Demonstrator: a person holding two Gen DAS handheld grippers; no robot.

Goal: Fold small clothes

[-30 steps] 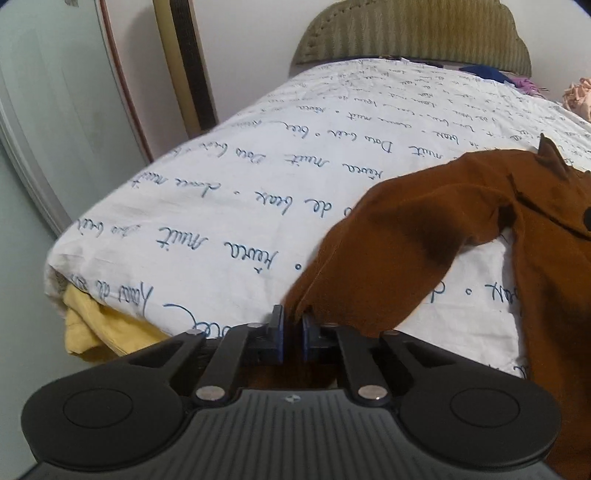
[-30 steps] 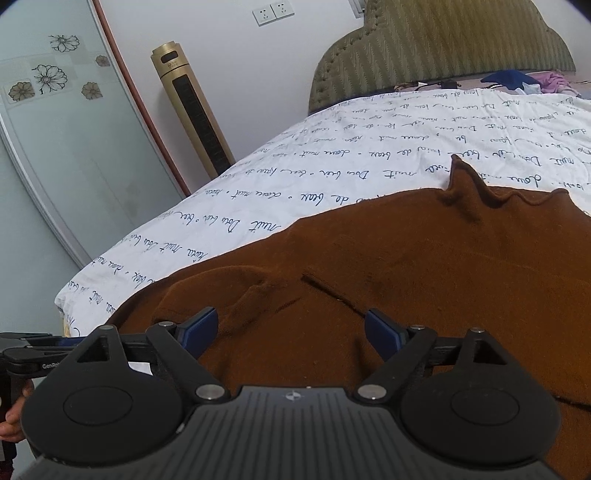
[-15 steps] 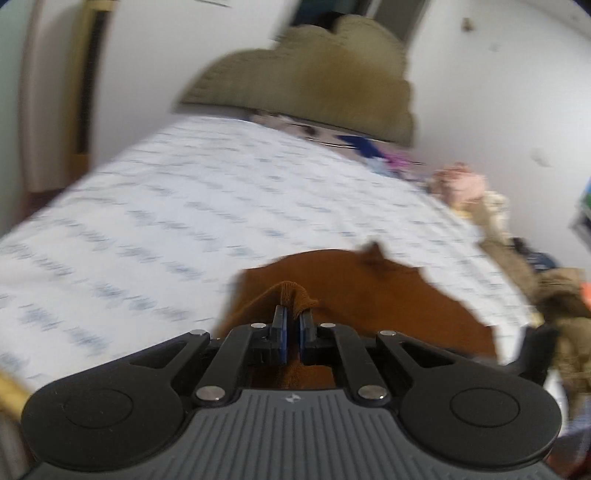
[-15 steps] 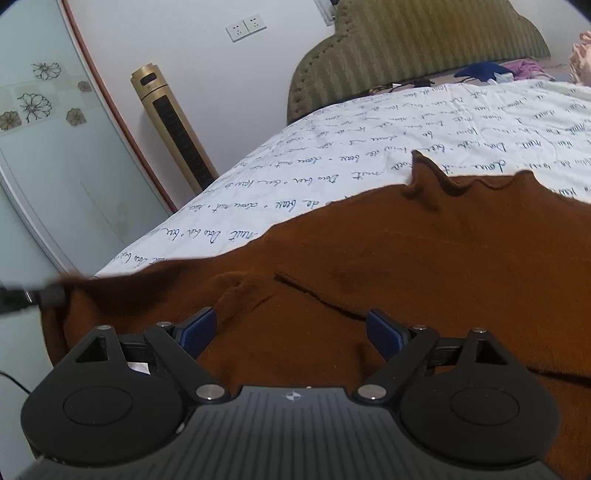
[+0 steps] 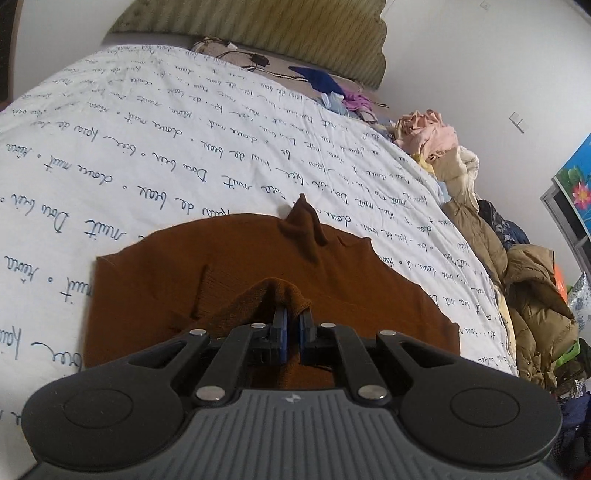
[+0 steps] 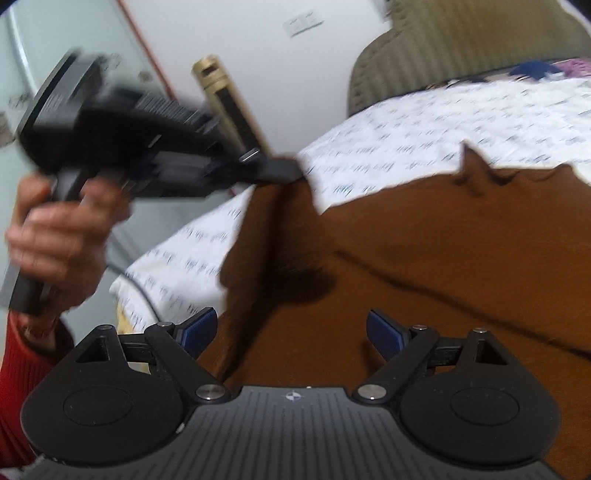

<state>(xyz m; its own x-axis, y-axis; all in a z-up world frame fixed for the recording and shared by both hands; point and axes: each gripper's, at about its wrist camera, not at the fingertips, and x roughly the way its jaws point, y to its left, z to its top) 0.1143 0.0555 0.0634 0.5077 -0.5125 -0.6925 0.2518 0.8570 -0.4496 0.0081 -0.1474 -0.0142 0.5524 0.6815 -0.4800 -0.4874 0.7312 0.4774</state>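
A small brown garment (image 5: pixel 236 273) lies on the white bedsheet with blue script (image 5: pixel 147 147). My left gripper (image 5: pixel 291 325) is shut on a fold of the brown cloth and holds it raised over the rest of the garment. In the right wrist view the left gripper (image 6: pixel 291 171) shows lifted at upper left, with brown cloth hanging from its tip. My right gripper (image 6: pixel 291 330) is open, low over the brown garment (image 6: pixel 424 258), with nothing between its pads.
A pile of loose clothes and jackets (image 5: pixel 480 206) runs along the bed's right side. The olive headboard (image 5: pixel 258 29) stands at the far end. A gold tower unit (image 6: pixel 229 99) and glass door (image 6: pixel 74 37) are at left beyond the bed.
My left gripper has lifted the garment's edge from the bed's left side and carried it up and over toward the right. My right gripper stayed open over the cloth.
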